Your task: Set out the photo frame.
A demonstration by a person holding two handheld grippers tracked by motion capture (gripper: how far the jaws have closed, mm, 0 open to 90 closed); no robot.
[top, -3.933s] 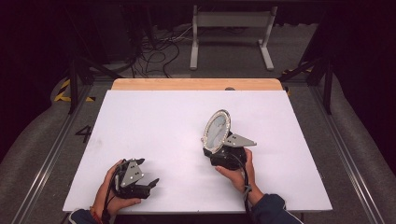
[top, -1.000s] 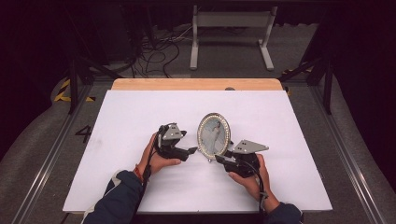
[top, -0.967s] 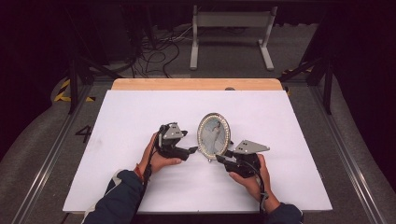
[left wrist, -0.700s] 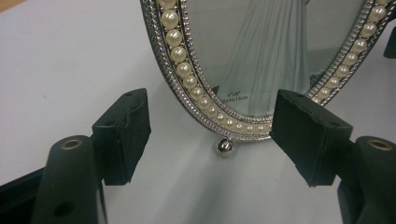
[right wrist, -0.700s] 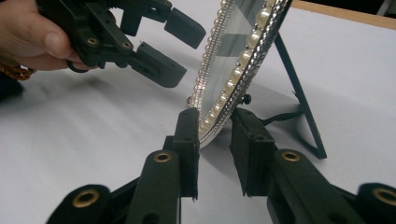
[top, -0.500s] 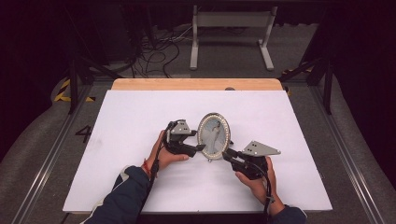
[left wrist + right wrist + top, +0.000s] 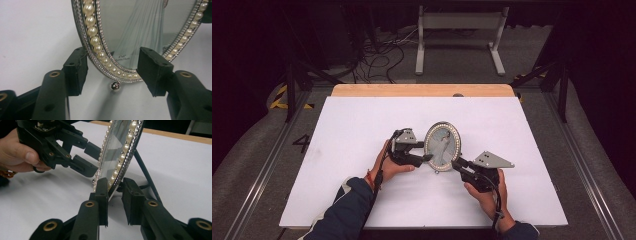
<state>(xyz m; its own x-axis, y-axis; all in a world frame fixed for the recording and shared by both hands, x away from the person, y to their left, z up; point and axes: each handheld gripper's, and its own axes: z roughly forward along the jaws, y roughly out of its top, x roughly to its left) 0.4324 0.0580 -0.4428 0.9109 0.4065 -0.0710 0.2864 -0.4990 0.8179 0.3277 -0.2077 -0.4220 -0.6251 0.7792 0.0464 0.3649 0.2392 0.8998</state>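
An oval pearl-rimmed frame (image 7: 443,146) stood upright; the right gripper (image 7: 115,192) pinched its lower rim, while the left gripper (image 7: 112,67) had been closing, straddling its edge untouched.

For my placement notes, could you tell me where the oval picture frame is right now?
In the high view, the oval picture frame stands near the middle of the white table, between the left tongs and the right tongs.

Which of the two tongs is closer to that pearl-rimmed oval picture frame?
Right. The right tongs have their jaws around the picture frame at its lower rim, seemingly pinching it. The left tongs straddle its other edge, jaws just closing but not yet pressing.
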